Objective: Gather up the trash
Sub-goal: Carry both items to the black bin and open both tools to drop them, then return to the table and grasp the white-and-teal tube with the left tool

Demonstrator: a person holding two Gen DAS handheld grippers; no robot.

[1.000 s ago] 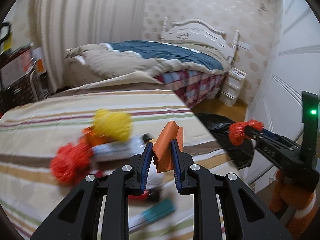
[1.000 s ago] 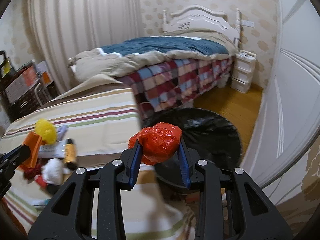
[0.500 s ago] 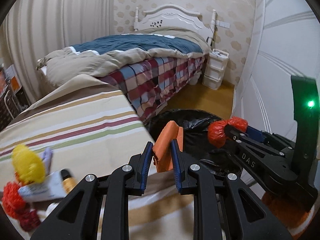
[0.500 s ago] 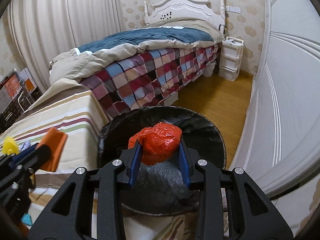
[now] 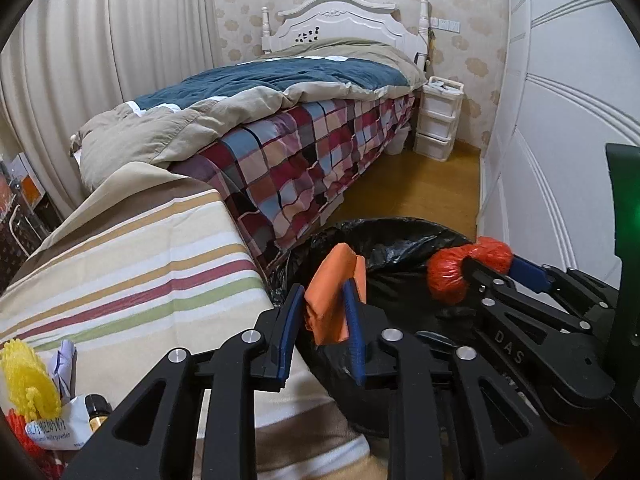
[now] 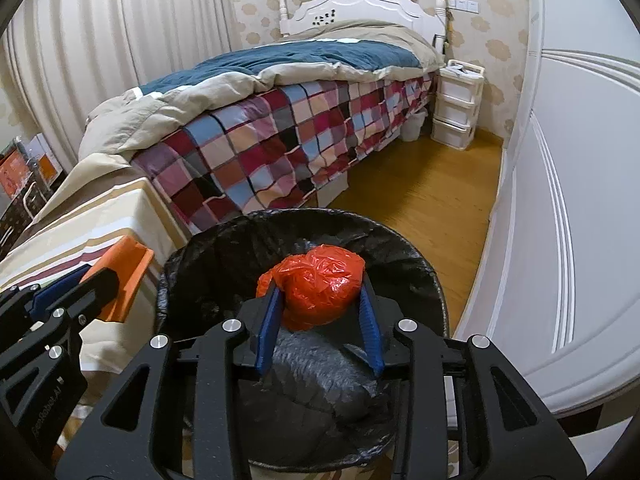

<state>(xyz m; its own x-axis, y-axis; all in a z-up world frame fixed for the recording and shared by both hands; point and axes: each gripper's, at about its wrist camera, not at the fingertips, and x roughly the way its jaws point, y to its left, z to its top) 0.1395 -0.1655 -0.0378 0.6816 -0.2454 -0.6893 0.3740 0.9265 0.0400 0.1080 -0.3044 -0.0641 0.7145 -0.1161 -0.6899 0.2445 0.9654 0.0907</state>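
Note:
My left gripper is shut on a folded orange piece of trash and holds it at the near edge of the black-lined bin. My right gripper is shut on a crumpled red plastic bag and holds it over the open bin. The right gripper with the red bag also shows at the right of the left wrist view. The left gripper with the orange piece shows at the left of the right wrist view. Grey trash lies inside the bin.
A striped table stands left of the bin, with a yellow net, a white packet and a small bottle at its lower left. A bed with a checked blanket stands behind. White wardrobe doors close the right side.
Both grippers have swung right from the striped table toward the bin, each still holding its item. The bin now fills the lower part of both views.

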